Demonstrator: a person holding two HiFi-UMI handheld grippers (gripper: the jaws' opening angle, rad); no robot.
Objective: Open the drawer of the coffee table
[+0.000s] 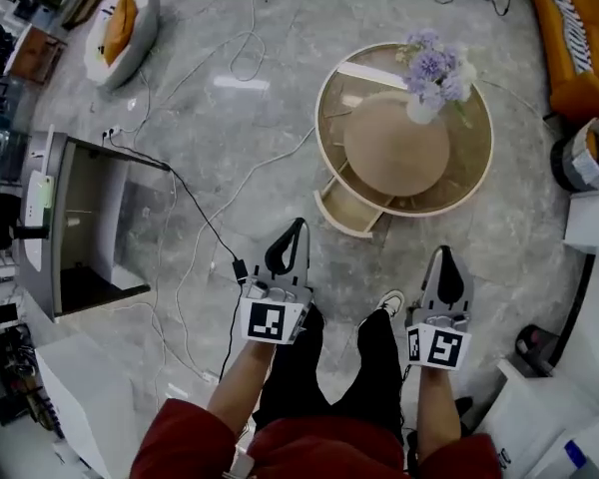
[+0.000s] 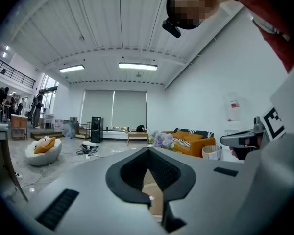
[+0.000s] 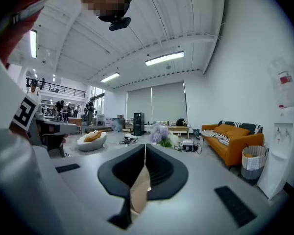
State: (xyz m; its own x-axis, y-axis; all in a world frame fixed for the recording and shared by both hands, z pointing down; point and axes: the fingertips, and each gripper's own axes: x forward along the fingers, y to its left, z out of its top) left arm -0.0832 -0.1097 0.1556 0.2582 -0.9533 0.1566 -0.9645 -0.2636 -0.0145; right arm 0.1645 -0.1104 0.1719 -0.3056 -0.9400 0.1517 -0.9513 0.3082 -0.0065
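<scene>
Head view: the coffee table (image 1: 326, 118) sits in the upper middle, with flowers (image 1: 431, 68) on its tabletop. Its drawer (image 1: 347, 211) already juts out at the table's lower left edge. The left tongs (image 1: 300, 226) and right tongs (image 1: 442, 252) hang well short of it, over the floor.

Left gripper view: the left tongs (image 2: 148, 151) are pressed together and hold nothing.

Right gripper view: the right tongs (image 3: 145, 148) are likewise closed and empty.

If the drawer needs more travel, stoop low, take its front lip and pull straight along its slide.

drawer (image 1: 345, 209) partly hidden under the coffee table (image 1: 394, 156); sofa (image 1: 579, 96) cut by edge.
</scene>
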